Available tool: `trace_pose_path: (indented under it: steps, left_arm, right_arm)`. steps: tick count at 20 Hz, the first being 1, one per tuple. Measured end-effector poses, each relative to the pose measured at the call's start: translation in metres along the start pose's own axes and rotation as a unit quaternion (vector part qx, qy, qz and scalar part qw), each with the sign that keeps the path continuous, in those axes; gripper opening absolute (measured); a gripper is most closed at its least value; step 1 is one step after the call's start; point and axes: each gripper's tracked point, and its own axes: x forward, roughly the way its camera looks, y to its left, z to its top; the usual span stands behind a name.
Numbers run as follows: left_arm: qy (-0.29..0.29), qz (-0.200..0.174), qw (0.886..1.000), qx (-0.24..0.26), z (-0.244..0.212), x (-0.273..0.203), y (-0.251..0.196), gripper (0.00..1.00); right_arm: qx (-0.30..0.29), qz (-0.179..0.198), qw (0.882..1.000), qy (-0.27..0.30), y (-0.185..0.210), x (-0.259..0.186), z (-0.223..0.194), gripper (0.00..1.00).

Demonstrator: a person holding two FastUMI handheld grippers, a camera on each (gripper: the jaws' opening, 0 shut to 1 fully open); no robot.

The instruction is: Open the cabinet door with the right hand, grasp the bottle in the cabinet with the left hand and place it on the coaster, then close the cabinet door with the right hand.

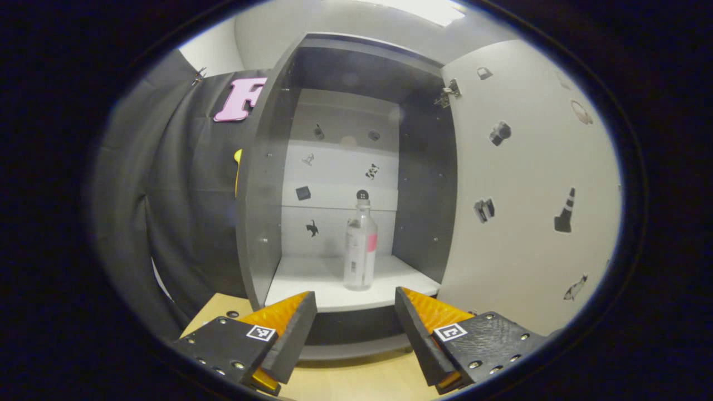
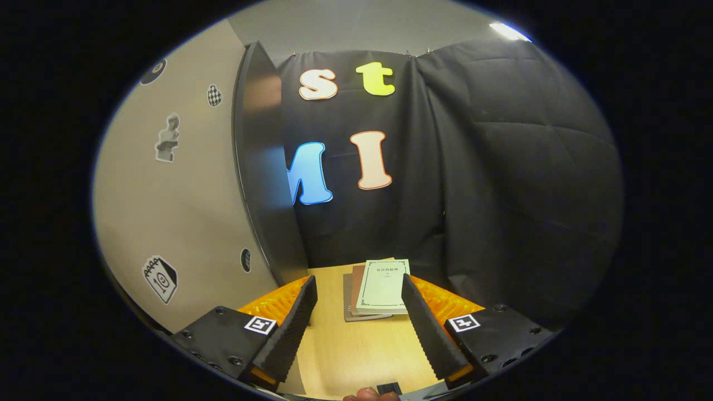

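Clear plastic bottle with a pale label and a pink patch, upright on the white shelf floor of the dark grey cabinet, near the front lip and roughly centred between the two side walls, touching neither. Open room on both sides of it, more to its left than its right, and bare shelf behind it up to the sticker-dotted back panel. Cabinet door, pale with small picture stickers, swung wide to the right, hinge at its top inner corner, leaving the front opening unobstructed. Left gripper held before the shelf edge, fingers spread wide with nothing between them, short of the bottle, over the light wooden tabletop. In the right gripper view, right gripper likewise spread wide and empty above the same wood, the door's dark outer edge just to its left, a stack of thin books, green-covered one on top, lying ahead between its fingers.
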Motion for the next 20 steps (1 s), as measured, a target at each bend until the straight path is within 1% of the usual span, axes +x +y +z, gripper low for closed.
trace_pose_path:
  steps: [3, 4, 5, 6, 8, 9, 10, 12, 14, 16, 18, 20]
  left_arm:
    - [-0.017, -0.005, 1.0, 0.018, 0.014, 0.023, 0.005, 0.86]
    - [-0.024, -0.009, 0.999, 0.023, 0.018, 0.03, 0.005, 0.86]
    - [-0.03, -0.013, 0.999, 0.028, 0.022, 0.037, 0.005, 0.86]
    - [-0.038, -0.013, 0.999, 0.033, 0.026, 0.042, 0.005, 0.86]
    - [-0.052, -0.023, 0.998, 0.041, 0.03, 0.055, 0.002, 0.85]
    - [-0.055, -0.027, 0.997, 0.046, 0.03, 0.062, 0.001, 0.87]
    - [-0.055, -0.03, 0.997, 0.049, 0.03, 0.067, 0.0, 0.85]
    - [-0.054, -0.038, 0.997, 0.051, 0.027, 0.071, -0.002, 0.87]
    - [-0.053, -0.042, 0.997, 0.045, 0.025, 0.075, -0.005, 0.87]
    - [-0.052, -0.045, 0.997, 0.041, 0.022, 0.082, -0.008, 0.87]
    - [-0.047, -0.052, 0.997, 0.039, 0.019, 0.085, -0.012, 0.87]
    - [-0.043, -0.053, 0.997, 0.039, 0.016, 0.09, -0.013, 0.87]
  right_arm:
    - [0.01, -0.013, 1.0, 0.01, -0.012, 0.017, -0.007, 0.98]
    - [0.017, -0.024, 1.0, 0.01, -0.019, 0.021, -0.006, 0.98]
    - [0.025, -0.043, 0.999, 0.004, -0.03, 0.024, -0.003, 0.98]
    - [0.035, -0.051, 0.998, -0.003, -0.036, 0.026, 0.001, 0.99]
    - [0.063, -0.055, 0.996, -0.012, -0.044, 0.03, 0.006, 0.98]
    - [0.074, -0.056, 0.996, -0.015, -0.047, 0.031, 0.007, 0.98]
    - [0.08, -0.057, 0.995, -0.014, -0.051, 0.032, 0.006, 0.98]
    - [0.083, -0.066, 0.994, -0.009, -0.059, 0.032, 0.004, 0.98]
    - [0.088, -0.069, 0.993, -0.037, -0.061, 0.03, 0.017, 0.98]
    - [0.099, -0.066, 0.992, -0.052, -0.062, 0.032, 0.027, 0.98]
    - [0.105, -0.07, 0.991, -0.046, -0.065, 0.034, 0.022, 0.98]
    - [0.1, -0.083, 0.991, -0.043, -0.072, 0.033, 0.021, 0.98]
